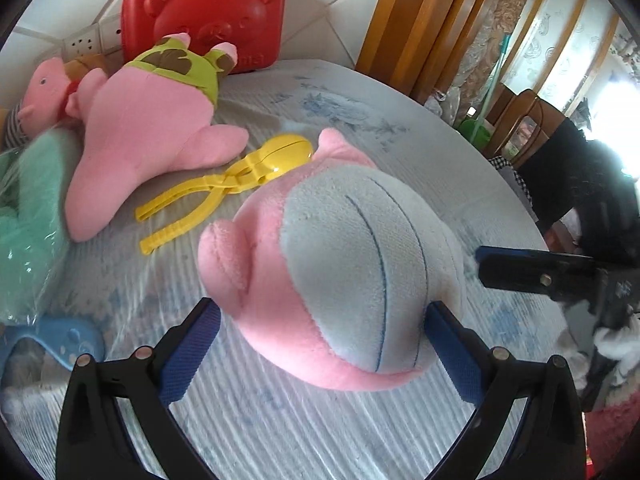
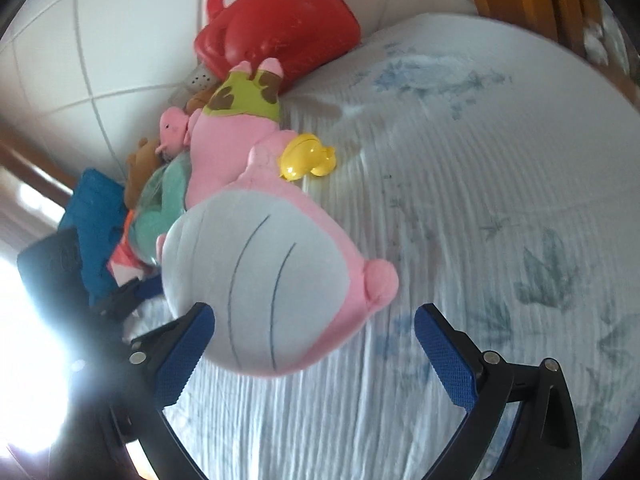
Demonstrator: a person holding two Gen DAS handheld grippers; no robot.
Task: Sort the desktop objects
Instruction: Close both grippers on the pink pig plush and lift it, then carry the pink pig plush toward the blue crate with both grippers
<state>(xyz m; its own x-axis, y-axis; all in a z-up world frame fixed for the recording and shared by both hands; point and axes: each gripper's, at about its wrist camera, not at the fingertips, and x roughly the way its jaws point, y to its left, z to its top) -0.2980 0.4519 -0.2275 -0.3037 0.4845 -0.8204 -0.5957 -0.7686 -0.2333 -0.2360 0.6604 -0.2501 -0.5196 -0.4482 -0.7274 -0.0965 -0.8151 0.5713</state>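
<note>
Pink-grey plush (image 1: 340, 264) — between spread pads

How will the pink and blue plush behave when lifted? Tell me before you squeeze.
The pink and blue plush looks soft and stuffed, so it will probably dent between the jaws of the left gripper rather than resist. Its fuzzy fabric should grip the textured pads, so slipping seems unlikely. It is probably light for its bulk.

Between my left fingers (image 1: 192, 354) with their blue pads sits a pink plush (image 1: 332, 268) with a pale blue belly and 2 dark blue stitched lines. Beyond them lie yellow tongs (image 1: 240, 172), a red case (image 1: 204, 12), and white cloth (image 1: 400, 120) with blue flowers.
</note>
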